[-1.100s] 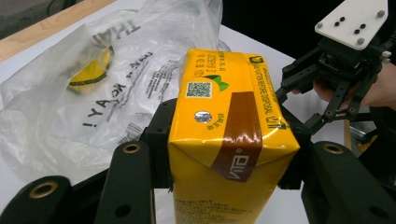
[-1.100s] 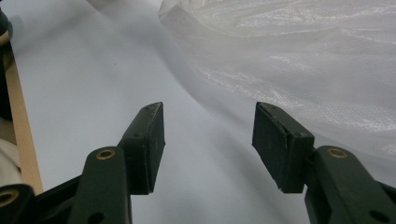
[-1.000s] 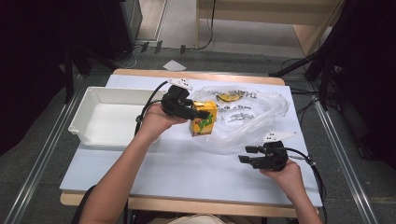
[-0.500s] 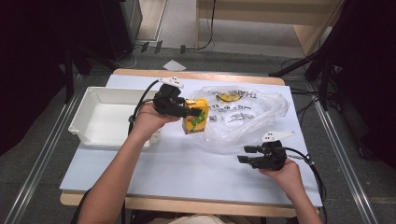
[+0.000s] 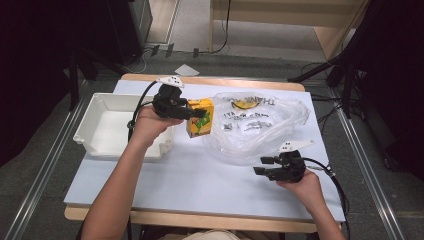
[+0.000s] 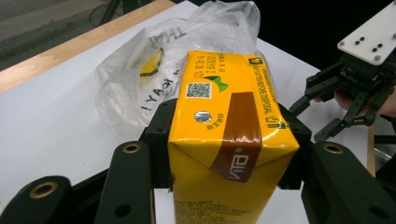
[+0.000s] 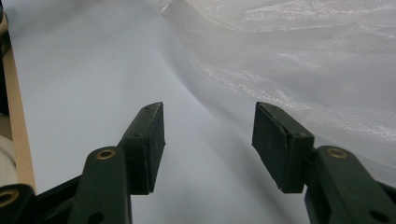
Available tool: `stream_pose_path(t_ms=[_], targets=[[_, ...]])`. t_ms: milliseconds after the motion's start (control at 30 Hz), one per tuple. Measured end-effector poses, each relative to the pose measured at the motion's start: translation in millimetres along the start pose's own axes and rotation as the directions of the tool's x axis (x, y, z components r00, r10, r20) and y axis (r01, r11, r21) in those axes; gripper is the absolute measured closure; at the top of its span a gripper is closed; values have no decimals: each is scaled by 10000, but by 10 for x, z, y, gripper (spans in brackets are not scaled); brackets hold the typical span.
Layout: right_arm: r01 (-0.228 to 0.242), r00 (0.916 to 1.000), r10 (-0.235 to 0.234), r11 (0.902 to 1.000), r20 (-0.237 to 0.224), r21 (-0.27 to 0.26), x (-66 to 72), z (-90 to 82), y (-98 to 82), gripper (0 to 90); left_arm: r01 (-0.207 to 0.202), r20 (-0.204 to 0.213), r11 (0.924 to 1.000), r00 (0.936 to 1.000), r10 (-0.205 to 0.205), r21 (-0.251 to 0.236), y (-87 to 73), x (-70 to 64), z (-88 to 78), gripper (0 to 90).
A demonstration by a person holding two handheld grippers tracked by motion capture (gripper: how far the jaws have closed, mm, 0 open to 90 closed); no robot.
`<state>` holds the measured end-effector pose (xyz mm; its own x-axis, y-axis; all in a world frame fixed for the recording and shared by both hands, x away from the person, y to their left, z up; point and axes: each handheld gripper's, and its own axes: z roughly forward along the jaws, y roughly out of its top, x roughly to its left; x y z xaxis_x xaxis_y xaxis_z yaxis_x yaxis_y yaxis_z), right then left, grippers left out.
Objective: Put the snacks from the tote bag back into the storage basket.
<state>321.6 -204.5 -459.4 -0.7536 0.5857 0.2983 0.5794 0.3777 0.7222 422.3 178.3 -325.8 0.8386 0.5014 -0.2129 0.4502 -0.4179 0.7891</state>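
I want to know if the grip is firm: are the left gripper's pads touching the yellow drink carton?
Touching. In the left gripper view, the left gripper has a black pad pressed flat against each side of the yellow drink carton.

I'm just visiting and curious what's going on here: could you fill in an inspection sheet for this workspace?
Surface: pale table top with a wooden edge.
Job's things: yellow drink carton, clear of the plastic bag; white tray at the left.
Clutter: nothing seen.
Grippers: left gripper clamped on the carton's sides; right gripper open, holding nothing, beside the bag.
Cables: one black cable trails from the left gripper, another from the right.
Surroundings: grey floor, wooden furniture behind, dark areas at both sides.
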Motion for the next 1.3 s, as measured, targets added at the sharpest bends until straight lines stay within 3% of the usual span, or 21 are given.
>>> stream_pose_path(t_ms=[633, 1300], targets=[[1, 9999, -1, 10000, -100, 11, -8, 24, 8, 448, 436, -665, 9977, 9967, -470, -518, -55, 210, -401, 525], [13, 9999, -13, 10000, -148, -18, -21, 32, 32, 448, 965, -1591, 9923, 9813, -1079, -782, -228, 421, -688, 525]])
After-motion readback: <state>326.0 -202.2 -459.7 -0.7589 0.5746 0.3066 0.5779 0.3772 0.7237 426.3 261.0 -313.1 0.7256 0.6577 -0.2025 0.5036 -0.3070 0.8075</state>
